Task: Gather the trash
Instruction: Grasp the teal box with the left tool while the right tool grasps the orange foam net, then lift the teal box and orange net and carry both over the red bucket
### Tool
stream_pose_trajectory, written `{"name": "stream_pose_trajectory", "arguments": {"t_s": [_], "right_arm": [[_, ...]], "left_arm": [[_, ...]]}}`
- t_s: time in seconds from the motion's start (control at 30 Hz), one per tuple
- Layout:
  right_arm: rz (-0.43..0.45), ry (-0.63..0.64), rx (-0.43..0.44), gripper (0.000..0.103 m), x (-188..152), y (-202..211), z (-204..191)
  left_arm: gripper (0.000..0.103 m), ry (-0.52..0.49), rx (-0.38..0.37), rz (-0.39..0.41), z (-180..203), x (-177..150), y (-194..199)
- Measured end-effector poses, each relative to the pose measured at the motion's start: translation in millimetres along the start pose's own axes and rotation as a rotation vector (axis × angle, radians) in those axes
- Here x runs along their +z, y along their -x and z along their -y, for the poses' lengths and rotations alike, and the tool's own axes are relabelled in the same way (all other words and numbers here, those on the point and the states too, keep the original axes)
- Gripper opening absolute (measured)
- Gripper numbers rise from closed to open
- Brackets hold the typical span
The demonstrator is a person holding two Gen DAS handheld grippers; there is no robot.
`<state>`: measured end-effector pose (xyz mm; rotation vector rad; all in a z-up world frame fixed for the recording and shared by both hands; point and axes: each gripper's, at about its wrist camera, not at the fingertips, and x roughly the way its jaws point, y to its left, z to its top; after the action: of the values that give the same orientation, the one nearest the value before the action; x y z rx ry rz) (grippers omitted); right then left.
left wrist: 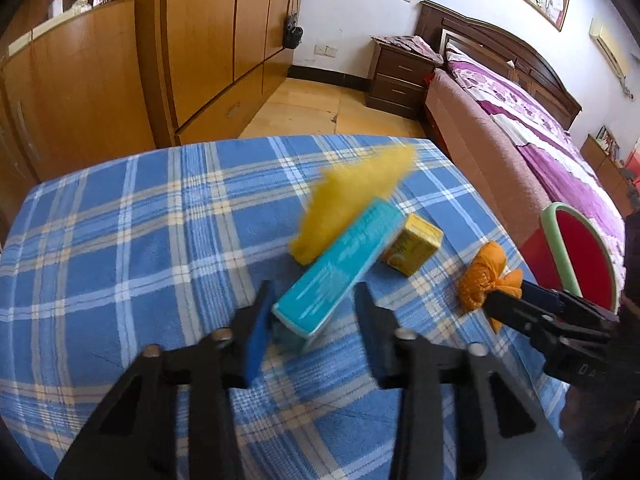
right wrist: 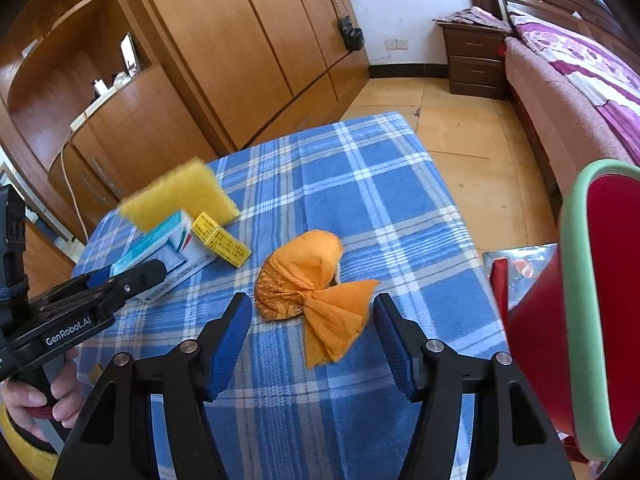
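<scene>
In the left wrist view the yellow sponge [left wrist: 352,196] is smeared by motion blur, its outline soft, and its lower edge is hidden behind the teal box [left wrist: 340,268]. The box's print is too blurred to read, and its near end sits partly behind the left gripper's fingers [left wrist: 256,320]. The small yellow box [left wrist: 412,248] carries print too small to make out. The red bin [left wrist: 580,256] with its green rim is cut off by the right edge. In the right wrist view the same bin [right wrist: 576,280] runs off the frame, and the sponge [right wrist: 180,196] is blurred again.
</scene>
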<state>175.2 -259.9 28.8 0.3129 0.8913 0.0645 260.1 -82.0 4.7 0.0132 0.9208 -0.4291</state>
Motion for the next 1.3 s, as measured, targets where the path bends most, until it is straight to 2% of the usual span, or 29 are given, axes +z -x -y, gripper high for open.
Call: {"name": "stream_pose_trajectory", "arguments": {"t_s": [0.13,0.27,0.4,0.47,0.9,1.3], "right_arm": [[-0.005,-0.001,0.005,0.063,-0.9,-3.3,-1.1],[-0.006,-0.002,0.012,0.032,-4.5,-3.8,-1.5],[-0.009,-0.007,0.021,0.016,-9.5,-2.1,-0.2],[-0.011,-0.018,0.033,0.01,-11.6,-0.6,0.6],[0.049,-0.023,0.053,0.007,-27.9,39.8,-4.3],[0.134,0.001,0.048,0.007,-45.0,91.9,-12.4]], "left_arm": [[0.028,-0.002,-0.013,0.013,2.3,-3.6,3.2],[0.025,0.005,-0.024,0.024,4.4,-9.8,9.6],[0.018,0.034,-0.039,0.034,3.4,-15.0,16.2],[0.018,0.054,-0.043,0.04,3.1,-18.9,21.1],[0.018,0.099,-0.072,0.095,10.9,-37.3,57.6],[0.018,0.068,-0.059,0.148,35.2,-53.0,94.7]]}}
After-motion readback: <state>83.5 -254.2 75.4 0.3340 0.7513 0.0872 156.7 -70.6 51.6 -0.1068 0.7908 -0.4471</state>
